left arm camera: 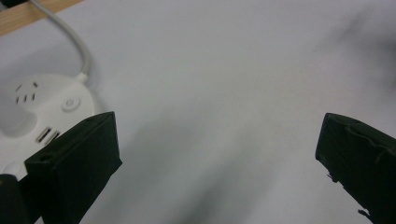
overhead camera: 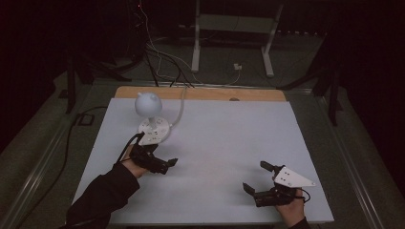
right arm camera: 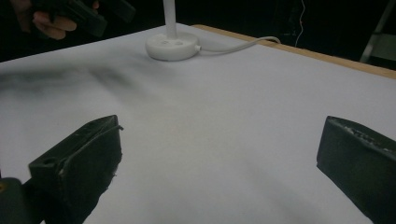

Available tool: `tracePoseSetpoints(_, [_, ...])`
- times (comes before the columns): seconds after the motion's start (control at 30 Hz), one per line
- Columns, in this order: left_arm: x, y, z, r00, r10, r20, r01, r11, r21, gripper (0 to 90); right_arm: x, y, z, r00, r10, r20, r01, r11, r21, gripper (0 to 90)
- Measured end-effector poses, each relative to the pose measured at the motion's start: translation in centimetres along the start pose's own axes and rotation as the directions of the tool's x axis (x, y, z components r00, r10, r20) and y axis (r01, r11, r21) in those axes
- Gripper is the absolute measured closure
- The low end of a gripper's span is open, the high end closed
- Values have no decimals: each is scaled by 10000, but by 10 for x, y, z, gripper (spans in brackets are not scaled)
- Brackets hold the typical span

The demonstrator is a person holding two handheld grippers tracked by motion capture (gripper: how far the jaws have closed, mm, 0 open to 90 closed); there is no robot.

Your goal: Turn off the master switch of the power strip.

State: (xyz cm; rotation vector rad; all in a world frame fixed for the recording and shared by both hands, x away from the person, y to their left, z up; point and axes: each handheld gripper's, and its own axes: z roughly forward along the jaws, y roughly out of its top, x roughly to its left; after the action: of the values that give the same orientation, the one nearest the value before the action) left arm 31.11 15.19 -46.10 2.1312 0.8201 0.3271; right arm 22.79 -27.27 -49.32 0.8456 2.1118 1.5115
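A white round socket hub [overhead camera: 154, 129] sits on the white tabletop [overhead camera: 229, 143] at the back left. A white globe lamp [overhead camera: 147, 104] stands on a thin stem on it. My left gripper [overhead camera: 165, 164] is just in front of the hub and is open; in the left gripper view its jaws [left arm camera: 219, 154] stand wide apart over bare table, with the hub [left arm camera: 42, 107] beside the left jaw. My right gripper [overhead camera: 256, 177] rests near the front right, open, with nothing between its jaws [right arm camera: 219, 154]. The hub [right arm camera: 172, 46] lies far ahead of it.
A white cable [overhead camera: 181, 107] runs from the hub over the wooden back edge [overhead camera: 200, 93] of the table. Beyond the table are dark floor, loose cables and a metal stand [overhead camera: 234, 28]. The other hand with its gripper [right arm camera: 79, 16] appears at the top left of the right gripper view.
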Motion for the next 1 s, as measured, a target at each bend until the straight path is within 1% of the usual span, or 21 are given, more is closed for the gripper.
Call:
tracePoseSetpoints(0.07, [1,-5,-4,10000,-44,-14,44,10000,21,4,0,0,0,10000,7,4,-7,10000,8,0])
tracePoseSetpoints(0.17, [1,-11,-9,10000,18,10,-18,10000,25,4,0,0,0,10000,-34,10,34,10000,11,0])
tracePoseSetpoints(0.23, [0,-16,-12,10000,-10,39,10,9999,110,4,0,0,0,10000,-31,13,31,10000,9,0])
tracePoseSetpoints(0.33, [-2,-22,-16,10000,74,-25,-74,9997,219,4,0,0,0,10000,-57,23,57,10000,16,0])
tracePoseSetpoints(0.57, [-5,-39,-25,10000,-25,57,24,9995,324,4,1,0,0,9999,-97,49,96,9999,52,0])
tracePoseSetpoints(0.67, [-5,-46,-29,10000,-8,6,8,9994,349,4,1,0,0,9999,-116,54,115,9999,77,0])
tracePoseSetpoints(0.93, [-4,-68,-38,9996,-220,-171,223,9995,200,4,1,0,0,9999,-117,43,117,9999,100,0])
tracePoseSetpoints(1.0, [-4,-74,-40,9996,-107,-269,112,9998,190,4,1,0,0,9999,-121,45,121,9999,121,0])
